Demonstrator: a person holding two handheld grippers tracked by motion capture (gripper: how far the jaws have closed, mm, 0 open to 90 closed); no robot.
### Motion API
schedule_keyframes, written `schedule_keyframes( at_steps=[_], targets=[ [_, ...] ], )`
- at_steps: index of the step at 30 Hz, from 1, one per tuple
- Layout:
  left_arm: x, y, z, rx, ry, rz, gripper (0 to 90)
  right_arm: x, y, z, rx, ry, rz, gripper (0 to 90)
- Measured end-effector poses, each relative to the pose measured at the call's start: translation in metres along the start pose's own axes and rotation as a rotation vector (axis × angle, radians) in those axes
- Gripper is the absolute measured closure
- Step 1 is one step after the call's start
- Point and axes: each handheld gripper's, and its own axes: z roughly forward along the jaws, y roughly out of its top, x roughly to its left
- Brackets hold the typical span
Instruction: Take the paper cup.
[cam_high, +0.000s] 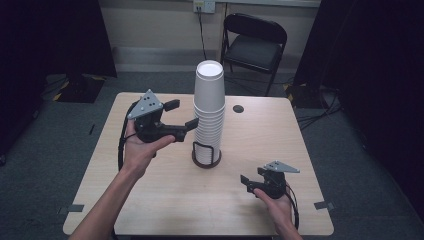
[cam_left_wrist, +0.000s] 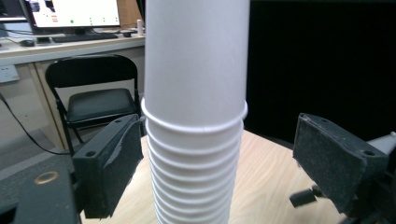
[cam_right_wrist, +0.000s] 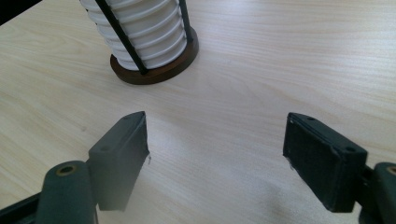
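Observation:
A tall stack of white paper cups stands in a dark round wire holder in the middle of the wooden table. My left gripper is held up at the stack's left side, level with its upper half, jaws pointing at it. In the left gripper view the cup stack stands between the jaws of the left gripper; the left pad is at the rims and the right pad is clear of them. My right gripper stands open low over the table's front right, aimed towards the holder, nothing between its jaws.
A small dark round spot lies on the table behind the stack. A black folding chair stands beyond the far edge. Dark curtains hang on both sides. A desk with a monitor is in the background of the left gripper view.

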Motion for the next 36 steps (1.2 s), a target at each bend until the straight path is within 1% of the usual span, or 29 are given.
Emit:
schedule_keyframes(
  at_steps=[2, 3, 5, 6, 7, 8, 9, 10, 11, 12, 14, 15, 16, 17, 18, 19, 20, 21, 22, 23, 25, 26, 27, 28, 30, 32, 33, 36],
  targets=[
    [0.000, 0.005, 0.003, -0.002, -0.001, 0.010, 15.5, 0.000, 0.000, 0.000, 0.001, 0.000, -0.005, 22.1],
    [0.000, 0.007, 0.003, -0.010, -0.006, 0.016, 15.5, 0.000, 0.000, -0.001, -0.002, 0.002, -0.004, 22.1],
    [0.000, 0.011, 0.004, -0.026, 0.000, 0.016, 15.5, 0.000, 0.000, -0.001, -0.004, 0.001, -0.010, 22.1],
    [0.000, 0.013, 0.005, -0.024, -0.003, 0.022, 15.4, 0.000, 0.000, -0.001, -0.004, 0.000, -0.012, 22.1],
    [0.000, 0.014, 0.005, -0.029, 0.010, 0.024, 15.7, 0.001, 0.000, -0.002, -0.002, -0.002, -0.013, 22.1],
    [-0.001, 0.016, 0.005, -0.034, 0.028, 0.035, 15.5, 0.001, 0.000, -0.002, -0.002, -0.002, -0.013, 22.1],
    [-0.002, 0.018, 0.006, -0.035, 0.019, 0.041, 15.9, 0.002, 0.000, -0.002, -0.002, -0.002, -0.010, 22.1],
    [-0.002, 0.020, 0.007, -0.034, 0.011, 0.037, 15.8, 0.003, 0.000, -0.003, -0.003, 0.001, -0.009, 22.1],
    [-0.002, 0.020, 0.007, -0.034, 0.011, 0.037, 15.8, 0.003, 0.000, -0.003, -0.003, 0.001, -0.009, 22.1],
    [-0.002, 0.025, 0.008, -0.039, 0.006, 0.039, 15.7, 0.004, 0.000, -0.003, 0.000, -0.002, -0.011, 22.1],
    [-0.001, 0.027, 0.009, -0.039, 0.003, 0.035, 15.6, 0.003, -0.001, -0.003, -0.001, -0.001, -0.008, 22.1],
    [0.000, 0.030, 0.012, -0.033, -0.001, 0.025, 15.6, 0.003, -0.001, -0.003, -0.001, -0.001, -0.008, 22.1],
    [0.003, 0.032, 0.017, -0.016, -0.006, 0.026, 15.4, 0.003, -0.001, -0.003, 0.000, -0.001, -0.007, 22.1],
    [0.003, 0.031, 0.019, -0.017, 0.014, 0.026, 15.5, 0.003, -0.001, -0.003, 0.001, -0.001, -0.004, 22.1],
    [0.004, 0.031, 0.022, -0.008, 0.024, 0.030, 15.2, 0.003, -0.001, -0.003, 0.002, 0.000, -0.004, 22.1],
    [0.004, 0.031, 0.022, -0.008, 0.024, 0.030, 15.4, 0.003, -0.001, -0.003, 0.002, 0.000, -0.004, 22.1],
    [0.006, 0.030, 0.028, 0.006, -0.004, 0.012, 15.4, 0.003, -0.001, -0.003, 0.002, -0.001, -0.002, 22.1],
    [0.006, 0.030, 0.028, 0.006, -0.004, 0.012, 15.4, 0.003, -0.001, -0.003, 0.002, -0.001, -0.002, 22.1],
    [0.006, 0.031, 0.032, 0.003, -0.012, 0.007, 15.4, 0.002, -0.001, -0.002, -0.001, 0.000, 0.000, 22.1],
    [0.005, 0.031, 0.034, 0.010, -0.015, 0.015, 15.4, 0.002, -0.001, -0.002, 0.001, 0.000, -0.002, 22.1],
    [0.005, 0.032, 0.036, 0.013, -0.009, 0.016, 15.4, 0.003, -0.001, -0.002, 0.002, -0.001, -0.004, 22.1],
    [0.006, 0.035, 0.039, 0.015, -0.016, 0.010, 15.4, 0.003, -0.001, -0.003, 0.000, 0.001, -0.005, 22.0],
    [0.007, 0.037, 0.041, 0.025, -0.020, 0.014, 15.4, 0.003, -0.001, -0.003, 0.001, 0.000, -0.006, 22.0],
    [0.009, 0.038, 0.044, 0.041, -0.014, 0.017, 15.5, 0.003, -0.001, -0.003, -0.002, 0.001, -0.005, 22.0],
    [0.013, 0.039, 0.051, 0.051, -0.008, -0.018, 15.6, 0.003, -0.001, -0.003, 0.001, -0.001, -0.003, 22.0],
    [0.014, 0.039, 0.052, 0.058, -0.015, -0.016, 15.5, 0.004, -0.001, -0.004, -0.005, -0.003, -0.009, 22.1],
    [0.015, 0.039, 0.056, 0.063, -0.024, -0.015, 15.6, 0.004, -0.001, -0.004, -0.008, -0.002, -0.014, 22.1],
    [0.015, 0.040, 0.059, 0.066, -0.025, -0.011, 15.5, 0.004, -0.001, -0.002, -0.004, 0.000, -0.014, 22.0]
  ],
)
